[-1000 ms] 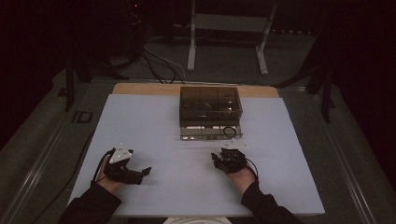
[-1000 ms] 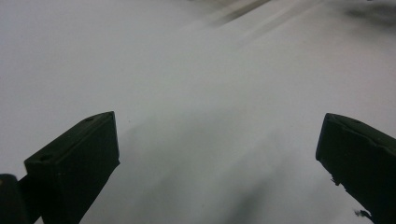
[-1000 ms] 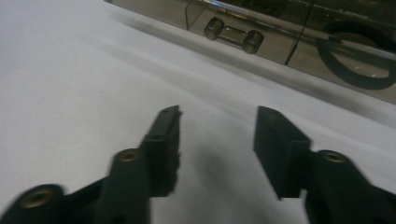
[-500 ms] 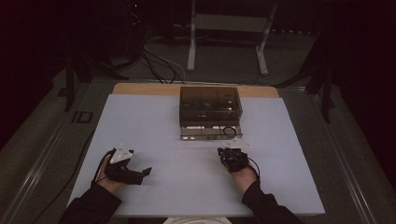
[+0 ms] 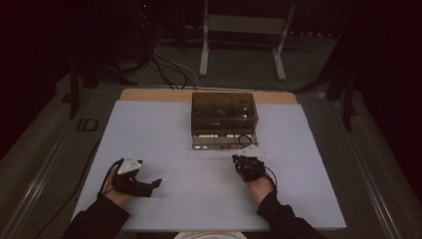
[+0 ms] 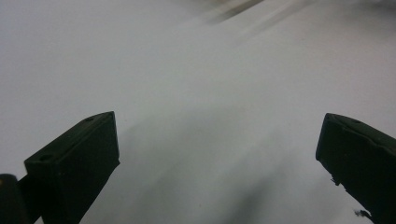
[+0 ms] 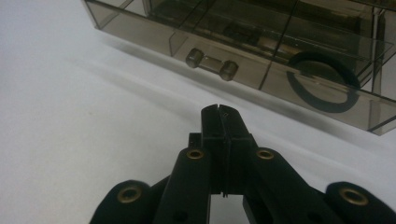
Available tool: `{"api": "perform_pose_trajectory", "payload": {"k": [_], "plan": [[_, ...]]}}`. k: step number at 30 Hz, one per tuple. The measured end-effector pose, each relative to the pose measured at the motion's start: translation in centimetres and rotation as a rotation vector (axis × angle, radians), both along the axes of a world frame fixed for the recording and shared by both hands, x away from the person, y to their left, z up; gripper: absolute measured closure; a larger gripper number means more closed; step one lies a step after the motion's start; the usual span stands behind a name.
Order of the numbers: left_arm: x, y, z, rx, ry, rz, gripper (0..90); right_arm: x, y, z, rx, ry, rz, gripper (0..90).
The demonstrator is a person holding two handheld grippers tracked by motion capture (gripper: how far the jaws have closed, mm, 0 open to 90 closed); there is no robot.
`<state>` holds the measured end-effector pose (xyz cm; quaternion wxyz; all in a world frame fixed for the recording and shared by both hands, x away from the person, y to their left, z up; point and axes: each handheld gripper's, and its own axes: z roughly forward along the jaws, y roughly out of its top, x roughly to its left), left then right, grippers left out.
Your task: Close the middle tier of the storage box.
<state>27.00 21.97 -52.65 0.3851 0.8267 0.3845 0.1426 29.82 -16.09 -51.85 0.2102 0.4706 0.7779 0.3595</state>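
A smoky clear plastic drawer box (image 5: pixel 224 117) stands at the middle back of the white table (image 5: pixel 164 129). Its bottom drawer (image 7: pixel 243 70) is pulled out a little, with a bar handle (image 7: pixel 212 64) on its front and a black ring (image 7: pixel 323 87) lying inside at the right. My right gripper (image 5: pixel 240 161) is shut with nothing in it, and sits just in front of the drawer; in the right gripper view its jaws (image 7: pixel 219 116) point at the handle, a short way off. My left gripper (image 5: pixel 155 183) rests open on the table at the front left, jaws wide apart over bare surface (image 6: pixel 219 154).
The table's wooden back edge (image 5: pixel 149 94) shows behind the white top. Beyond it are cables on the floor (image 5: pixel 169 69) and a metal stand (image 5: pixel 244 35). Dark floor and rails flank the table on both sides.
My right gripper has moved forward and slightly right, closer to the drawer front. The left gripper has stayed where it was.
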Motion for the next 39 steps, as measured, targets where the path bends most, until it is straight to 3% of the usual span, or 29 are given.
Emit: {"api": "perform_pose_trajectory", "payload": {"k": [12,39], "plan": [[0.0,0.0,0.0,0.002,-0.002,0.0,0.9,1.1,0.3,0.2,0.009,-0.019,-0.024,90.0],[0.0,0.1,0.1,0.0,-0.004,0.003,0.9,3.3,0.8,-1.0,-0.006,0.007,-0.049,90.0]]}}
